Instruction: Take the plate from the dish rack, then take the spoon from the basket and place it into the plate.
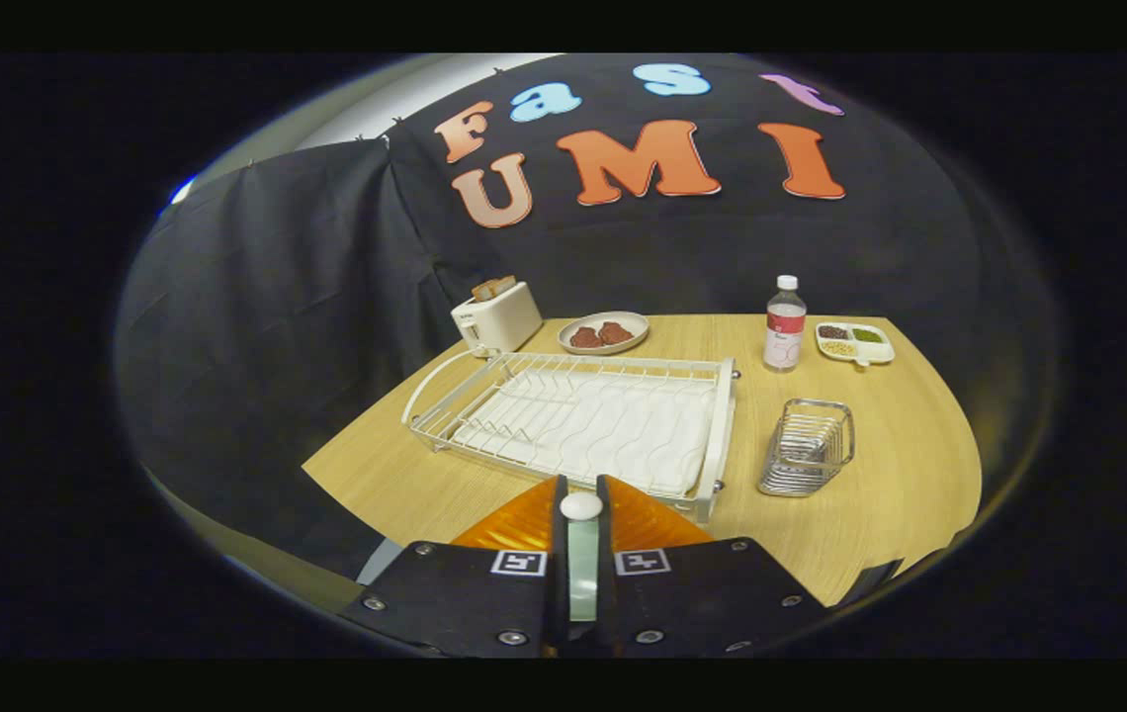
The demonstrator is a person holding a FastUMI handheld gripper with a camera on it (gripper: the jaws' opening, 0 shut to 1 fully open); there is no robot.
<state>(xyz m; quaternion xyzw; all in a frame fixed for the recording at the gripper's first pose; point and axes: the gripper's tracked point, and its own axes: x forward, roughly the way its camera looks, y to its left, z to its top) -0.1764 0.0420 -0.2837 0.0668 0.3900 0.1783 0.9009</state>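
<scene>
My gripper (580,487) is shut on the spoon (581,564), whose pale green handle runs between the two fingers and ends in a white round knob at the fingertips. Directly under the fingers lies the orange ribbed plate (516,522), on the table just in front of the dish rack. The white wire dish rack (583,420) beyond the fingers holds no dishes. The wire basket (807,447) stands to the right of the rack and looks empty.
At the back of the wooden table (905,465) stand a white toaster (496,316), a dish with brown food (603,332), a bottle (785,324) and a small divided tray (854,342). The table's near edge runs close under the gripper.
</scene>
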